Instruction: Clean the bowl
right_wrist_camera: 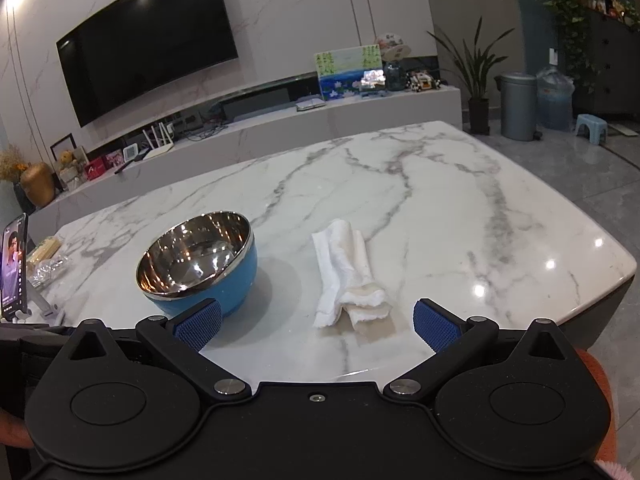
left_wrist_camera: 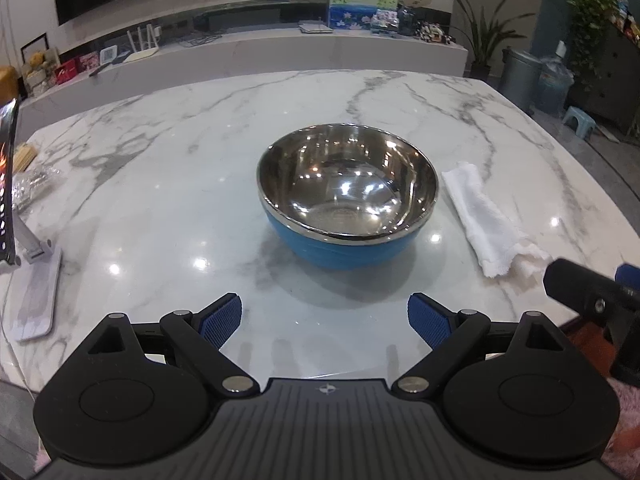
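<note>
A bowl (left_wrist_camera: 347,196) with a shiny steel inside and a blue outside stands upright on the marble table (left_wrist_camera: 160,184). It looks empty. A folded white cloth (left_wrist_camera: 490,224) lies flat just to its right. My left gripper (left_wrist_camera: 325,322) is open and empty, over the table short of the bowl. In the right wrist view the bowl (right_wrist_camera: 200,264) is ahead on the left and the cloth (right_wrist_camera: 348,276) is straight ahead. My right gripper (right_wrist_camera: 317,325) is open and empty, just short of the cloth's near end. The right gripper also shows in the left wrist view (left_wrist_camera: 592,292).
A phone on a white stand (left_wrist_camera: 24,264) stands at the table's left edge, with a clear wrapper (left_wrist_camera: 28,184) behind it. The table's right edge (right_wrist_camera: 616,276) drops to the floor. A TV console (right_wrist_camera: 280,120) runs behind the table.
</note>
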Tool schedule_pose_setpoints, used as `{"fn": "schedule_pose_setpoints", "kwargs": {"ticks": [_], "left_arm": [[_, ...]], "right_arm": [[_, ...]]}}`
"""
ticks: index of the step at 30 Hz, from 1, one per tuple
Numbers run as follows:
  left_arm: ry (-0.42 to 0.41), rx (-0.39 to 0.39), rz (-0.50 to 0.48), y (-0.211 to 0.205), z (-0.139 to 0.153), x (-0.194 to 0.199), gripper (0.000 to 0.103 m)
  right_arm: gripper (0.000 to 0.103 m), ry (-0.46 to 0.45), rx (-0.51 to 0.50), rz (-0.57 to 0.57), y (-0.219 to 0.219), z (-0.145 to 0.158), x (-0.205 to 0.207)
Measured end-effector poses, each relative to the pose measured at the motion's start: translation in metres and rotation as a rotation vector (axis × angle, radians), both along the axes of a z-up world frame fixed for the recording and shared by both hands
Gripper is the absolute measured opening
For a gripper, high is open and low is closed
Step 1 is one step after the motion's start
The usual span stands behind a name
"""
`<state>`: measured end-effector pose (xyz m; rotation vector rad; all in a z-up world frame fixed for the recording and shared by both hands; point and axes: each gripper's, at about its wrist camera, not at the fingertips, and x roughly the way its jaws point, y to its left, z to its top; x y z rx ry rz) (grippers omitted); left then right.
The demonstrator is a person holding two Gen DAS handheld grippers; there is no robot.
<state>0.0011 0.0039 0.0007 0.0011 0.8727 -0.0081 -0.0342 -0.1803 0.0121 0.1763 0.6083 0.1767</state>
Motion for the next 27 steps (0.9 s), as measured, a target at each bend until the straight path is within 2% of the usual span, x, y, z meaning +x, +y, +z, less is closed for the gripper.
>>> {"fn": "schedule_pose_setpoints", "kwargs": {"ticks": [8, 27], "left_arm": [[-0.003, -0.074, -0.021, 0.01, 0.002, 0.002, 0.091], [-0.017, -0.055, -0.031, -0.001, 0.002, 0.0, 0.091]], "right_arm": [[0.102, -0.002, -0.04, -0.002, 0.001, 0.0, -0.002], [0.102, -0.01, -0.022, -0.018, -0.002, 0.002, 0.0]]}}
